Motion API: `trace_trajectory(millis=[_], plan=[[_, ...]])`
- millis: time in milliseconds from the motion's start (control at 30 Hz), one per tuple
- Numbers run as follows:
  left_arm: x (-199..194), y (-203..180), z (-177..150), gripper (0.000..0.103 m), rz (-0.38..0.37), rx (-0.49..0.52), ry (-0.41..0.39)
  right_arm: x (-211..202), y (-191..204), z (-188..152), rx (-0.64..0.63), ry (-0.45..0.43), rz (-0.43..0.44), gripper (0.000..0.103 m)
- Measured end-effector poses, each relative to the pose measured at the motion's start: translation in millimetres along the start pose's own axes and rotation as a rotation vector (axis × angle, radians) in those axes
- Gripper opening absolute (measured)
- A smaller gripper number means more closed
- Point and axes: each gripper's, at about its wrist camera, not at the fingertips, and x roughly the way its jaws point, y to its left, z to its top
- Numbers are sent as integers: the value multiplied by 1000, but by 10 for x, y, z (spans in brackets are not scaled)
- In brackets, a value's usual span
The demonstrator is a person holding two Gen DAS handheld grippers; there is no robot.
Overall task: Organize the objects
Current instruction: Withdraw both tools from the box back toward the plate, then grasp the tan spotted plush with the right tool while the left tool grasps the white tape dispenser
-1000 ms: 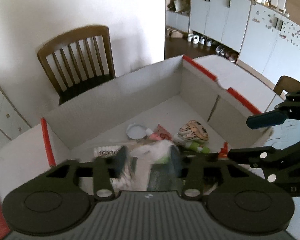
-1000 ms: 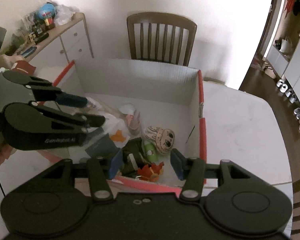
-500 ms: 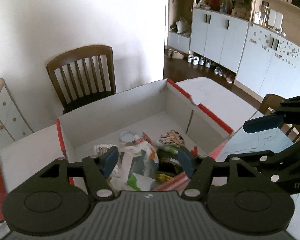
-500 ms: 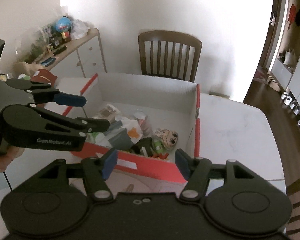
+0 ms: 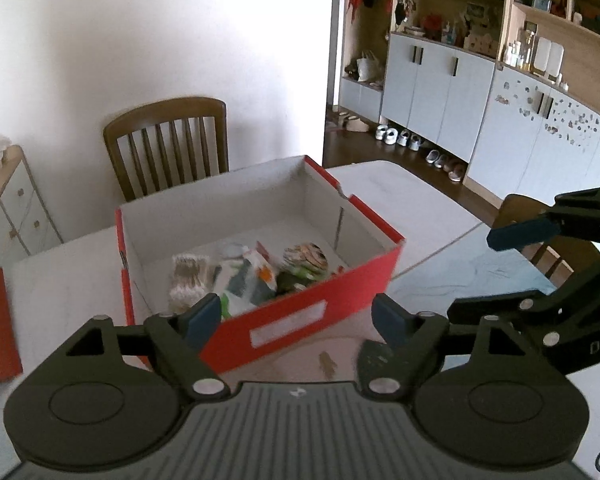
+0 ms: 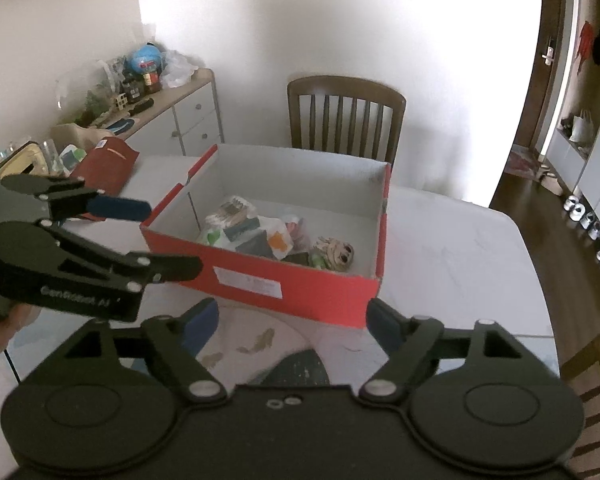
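Jaws on both grippers have just been opening and now stand wide, nothing between them. Left gripper (image 5: 296, 316) and right gripper (image 6: 290, 320) both hang over the counter (image 6: 452, 248), just short of the red box (image 6: 284, 280). Box sits open on the counter; task items are inside, piled toward its near wall: cotton swab pack (image 5: 188, 276), white crinkly bags (image 5: 244, 276), doll head (image 6: 336, 252), other bits too blurred to name. Looks like the sorting into the box is largely done.

Risks, as a judgement: both grippers crowd the same near wall, so a reach back in could knock them together or shove the light cardboard box across the smooth counter. The loose bags could snag on a jaw and drag out. Red folder (image 6: 104, 164) lies at the counter's edge and could get nudged.

Writing: "GenRobot.AI" on the left gripper's body, read in the right wrist view. White label (image 6: 248, 280) on the box front is unreadable.
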Motion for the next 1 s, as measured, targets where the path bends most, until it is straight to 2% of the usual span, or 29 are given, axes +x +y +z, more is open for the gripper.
trace_trajectory(millis=[233,333,400,667,867,1000], plan=[[-133,-169,-242,83,12,-46,7,-153,-81,-195,22,-24,-1,102],[-150,-260,-363,90,15,-56,11,-181,-112,-289,31,-24,-2,102],[-156,-311,-446,103,14,-66,9,-179,-137,-344,44,-15,0,102],[-101,-566,-848,103,-3,-85,36,-65,-160,-513,57,25,-5,102],[51,-795,-1155,103,2,-79,84,96,-135,-638,59,69,2,102],[160,-863,-1289,103,-18,-111,112,225,-115,-704,57,101,6,102]])
